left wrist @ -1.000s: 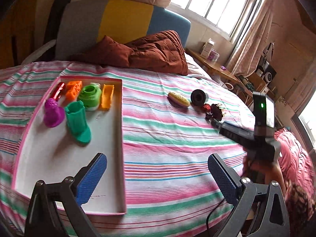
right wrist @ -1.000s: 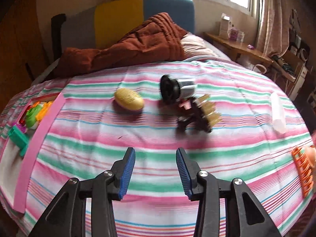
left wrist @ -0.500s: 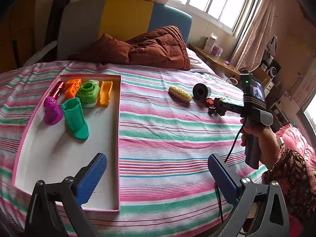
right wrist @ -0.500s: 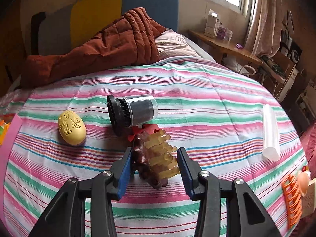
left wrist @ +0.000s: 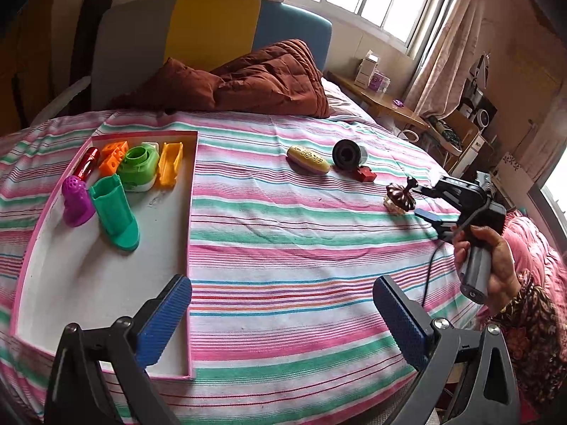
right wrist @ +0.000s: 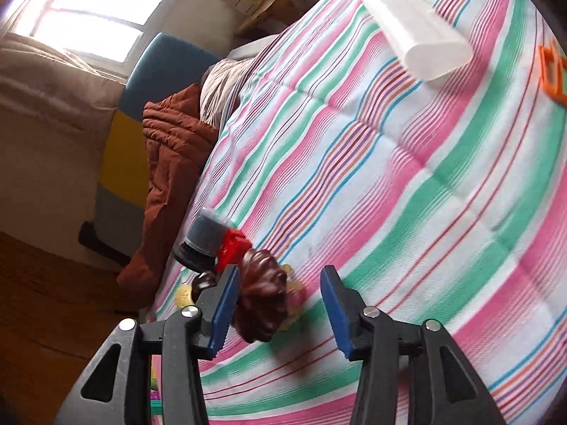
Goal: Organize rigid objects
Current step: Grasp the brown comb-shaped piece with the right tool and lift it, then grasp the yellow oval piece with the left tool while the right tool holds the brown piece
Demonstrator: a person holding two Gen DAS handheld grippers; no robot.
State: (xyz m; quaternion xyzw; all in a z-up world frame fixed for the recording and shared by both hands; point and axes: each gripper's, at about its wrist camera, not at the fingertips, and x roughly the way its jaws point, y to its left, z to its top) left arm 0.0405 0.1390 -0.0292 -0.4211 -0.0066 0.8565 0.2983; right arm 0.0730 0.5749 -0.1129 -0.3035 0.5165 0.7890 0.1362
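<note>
A pink-rimmed white tray [left wrist: 106, 276] on the striped bed holds several plastic toys, among them a green boot-shaped holder [left wrist: 115, 212] and a purple piece [left wrist: 75, 200]. My left gripper [left wrist: 280, 318] is open and empty above the tray's near right corner. My right gripper [right wrist: 280, 308] is tilted sideways, jaws apart, with a dark brown comb-like toy [right wrist: 264, 301] against its left finger; the toy also shows at the gripper's tip in the left wrist view [left wrist: 400, 198]. A yellow oval [left wrist: 307, 158], a black cylinder [left wrist: 349, 154] and a red block [left wrist: 365, 174] lie on the bed.
A brown quilt [left wrist: 255, 81] lies at the bed's head. A white tube [right wrist: 414, 35] and an orange piece [right wrist: 553, 71] lie on the bed's right side. A wooden side table [left wrist: 386, 102] stands past the bed.
My right gripper has moved back from the black cylinder and red block with the brown toy and rolled sideways; its jaws now stand wider. My left gripper has stayed open.
</note>
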